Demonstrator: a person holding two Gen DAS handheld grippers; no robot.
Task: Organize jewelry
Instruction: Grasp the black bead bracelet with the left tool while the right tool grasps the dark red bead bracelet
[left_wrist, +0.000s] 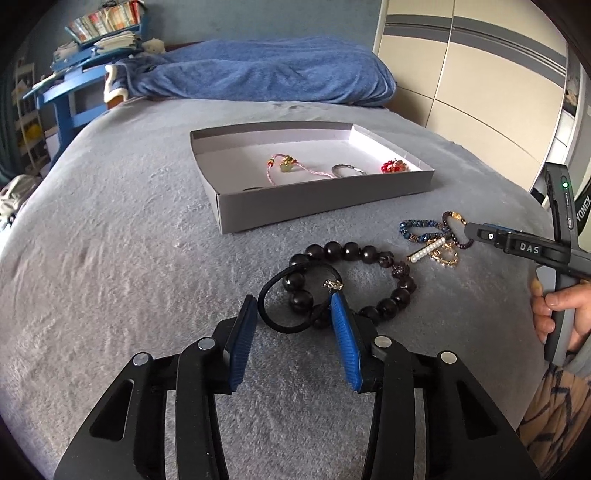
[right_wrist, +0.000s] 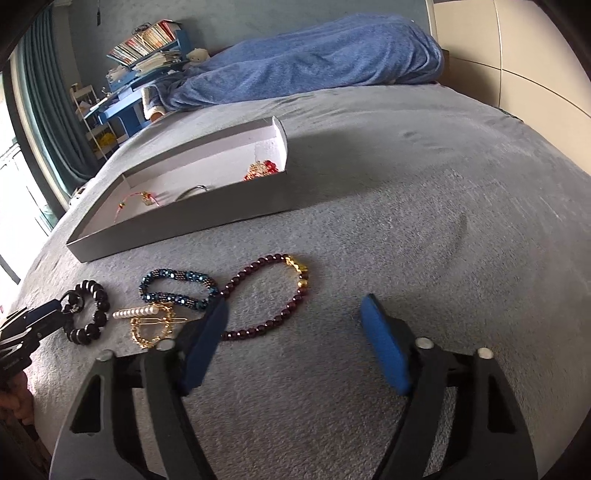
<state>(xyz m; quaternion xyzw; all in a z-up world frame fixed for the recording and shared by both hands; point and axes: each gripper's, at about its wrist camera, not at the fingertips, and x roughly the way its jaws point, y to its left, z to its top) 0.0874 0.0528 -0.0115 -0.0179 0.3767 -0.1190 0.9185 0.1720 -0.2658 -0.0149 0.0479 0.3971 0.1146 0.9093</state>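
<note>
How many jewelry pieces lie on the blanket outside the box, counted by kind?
Bead bracelets: 3 (black, blue, dark red)
Black hair tie: 1
Pearl hair clip: 1
Gold pieces: 1, perhaps more, tangled
Total: 6

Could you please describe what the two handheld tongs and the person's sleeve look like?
Both tongs, left and right, have black linkage arms with silver pivot pins and ribbed blue pads. The right one's grey-black handle carries white "DAS" lettering and a green light. The sleeve is tan with dark line patterns.
</note>
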